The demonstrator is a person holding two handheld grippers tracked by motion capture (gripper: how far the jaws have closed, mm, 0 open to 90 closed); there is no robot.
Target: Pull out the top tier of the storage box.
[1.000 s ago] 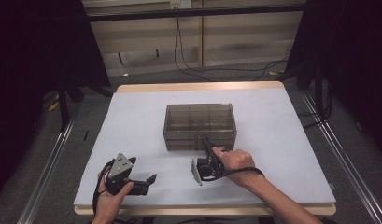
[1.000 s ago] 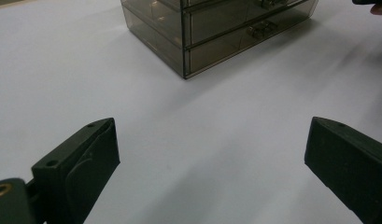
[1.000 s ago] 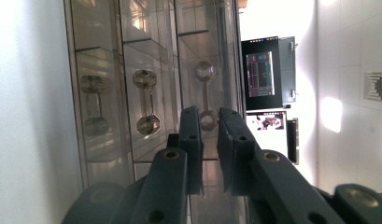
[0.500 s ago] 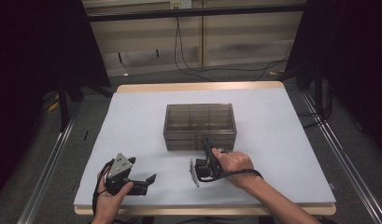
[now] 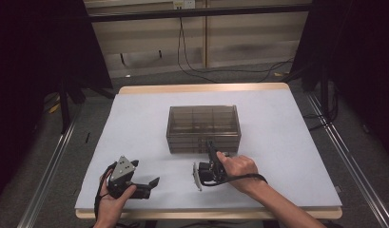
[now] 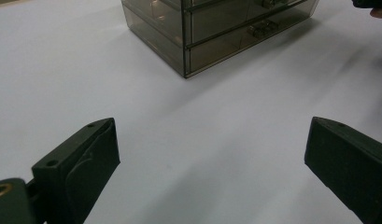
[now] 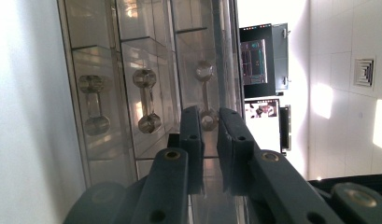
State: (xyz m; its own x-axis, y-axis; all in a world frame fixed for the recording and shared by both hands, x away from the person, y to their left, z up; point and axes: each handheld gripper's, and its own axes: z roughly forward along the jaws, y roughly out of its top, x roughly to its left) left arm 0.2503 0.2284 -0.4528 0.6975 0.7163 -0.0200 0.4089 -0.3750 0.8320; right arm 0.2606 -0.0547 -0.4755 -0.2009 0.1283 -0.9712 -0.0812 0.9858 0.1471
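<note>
In the high view, one smoky drawer box [image 5: 203,128] is seen mid-table, with the right gripper [image 5: 212,151] at its front and the left gripper [image 5: 151,182] held apart near the table's near edge.

In the left gripper view, its jaws are spread wide, nothing between them.

In the right gripper view, three handles are counted; the jaws are nearly closed around the top handle [image 7: 207,95].

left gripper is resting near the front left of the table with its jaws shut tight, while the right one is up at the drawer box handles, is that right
Not quite. The left gripper does rest near the front left of the table, but its jaws stand wide open with bare tabletop between them, as the left gripper view shows. The rest holds: the right gripper is at the handles of the drawer box.
</note>
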